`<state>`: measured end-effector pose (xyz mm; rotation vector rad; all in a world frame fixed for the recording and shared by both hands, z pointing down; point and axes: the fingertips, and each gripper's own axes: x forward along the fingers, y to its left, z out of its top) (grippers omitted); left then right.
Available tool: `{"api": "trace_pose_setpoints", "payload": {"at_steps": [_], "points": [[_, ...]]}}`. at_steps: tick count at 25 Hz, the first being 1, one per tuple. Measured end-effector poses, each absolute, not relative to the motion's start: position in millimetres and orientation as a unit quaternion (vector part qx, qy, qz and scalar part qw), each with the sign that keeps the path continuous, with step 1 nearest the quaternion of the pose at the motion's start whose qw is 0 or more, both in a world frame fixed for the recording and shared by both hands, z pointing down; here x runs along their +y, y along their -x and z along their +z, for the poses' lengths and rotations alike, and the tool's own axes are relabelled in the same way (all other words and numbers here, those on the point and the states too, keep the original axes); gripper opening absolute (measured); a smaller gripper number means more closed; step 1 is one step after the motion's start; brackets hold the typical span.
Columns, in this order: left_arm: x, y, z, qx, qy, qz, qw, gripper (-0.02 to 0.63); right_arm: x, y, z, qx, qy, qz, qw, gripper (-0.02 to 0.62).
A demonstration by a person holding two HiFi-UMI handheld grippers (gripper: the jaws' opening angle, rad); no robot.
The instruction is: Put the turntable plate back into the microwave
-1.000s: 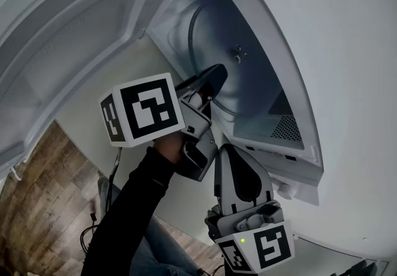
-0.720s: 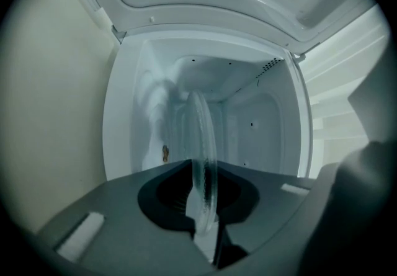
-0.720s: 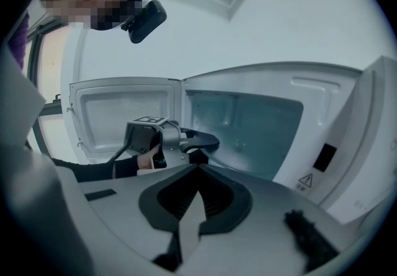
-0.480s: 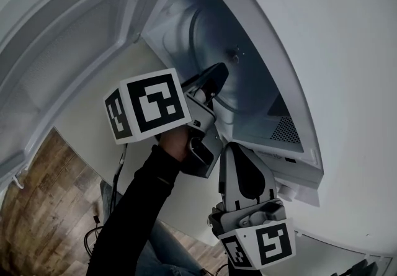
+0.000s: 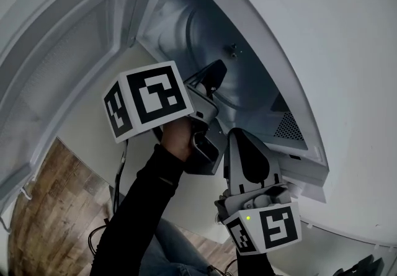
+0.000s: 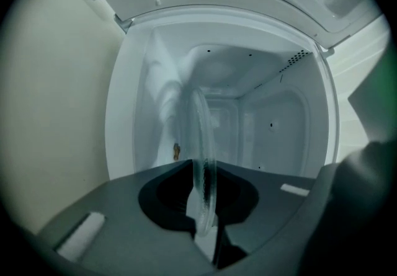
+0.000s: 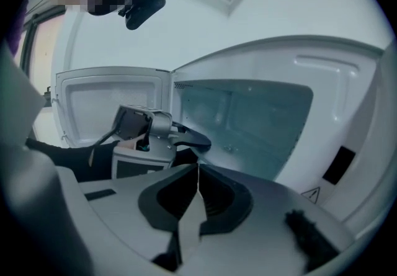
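Slipping is the main danger here. The left gripper (image 6: 202, 209) pinches only the rim of the clear round glass turntable plate (image 6: 203, 138), with its jaws nearly together on the thin edge. The rest of the plate reaches forward from this small grip, inside the cavity of the white microwave (image 5: 347, 82). If the wrist rolls or the grip loosens, I think the smooth glass could turn between the pads and fall. The plate could also knock a cavity wall, or come down off-centre, beside the small drive hub (image 5: 234, 50) and not on it. It does not look seated yet.

The left hand (image 5: 177, 135), in a dark sleeve (image 5: 133, 206), reaches up from below and points its gripper straight into the opening, next to the open white door (image 5: 74, 45). The right gripper (image 7: 197, 172) is fully closed on nothing. It waits just below the left one, near the lower front edge of the microwave, and tilts a little downward.
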<state>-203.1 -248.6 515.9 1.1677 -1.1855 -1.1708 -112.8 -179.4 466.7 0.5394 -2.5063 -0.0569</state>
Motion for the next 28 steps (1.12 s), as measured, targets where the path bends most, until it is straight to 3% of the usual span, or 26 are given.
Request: {"api": "trace_pose_setpoints", "payload": {"at_steps": [8, 11, 18, 28], "points": [[-247.8, 206.5, 518.4, -0.496, -0.485, -0.477, 0.540, 0.034, -185.7, 123.2, 490.4, -0.935, -0.207, 0.074, 0.279, 0.014], [-247.4, 205.6, 519.7, -0.498, -0.486, -0.469, 0.544, 0.034, -186.4, 125.3, 494.4, -0.932, -0.216, 0.152, 0.247, 0.091], [-249.7, 202.3, 520.0, -0.496, -0.488, -0.459, 0.553, 0.031, -200.0, 128.3, 492.6, -0.909, -0.236, 0.297, 0.169, 0.114], [-250.1, 202.5, 519.4, -0.487, -0.492, -0.460, 0.557, 0.032, -213.7, 135.1, 495.1, -0.880, -0.257, 0.380, 0.121, 0.130]]}}
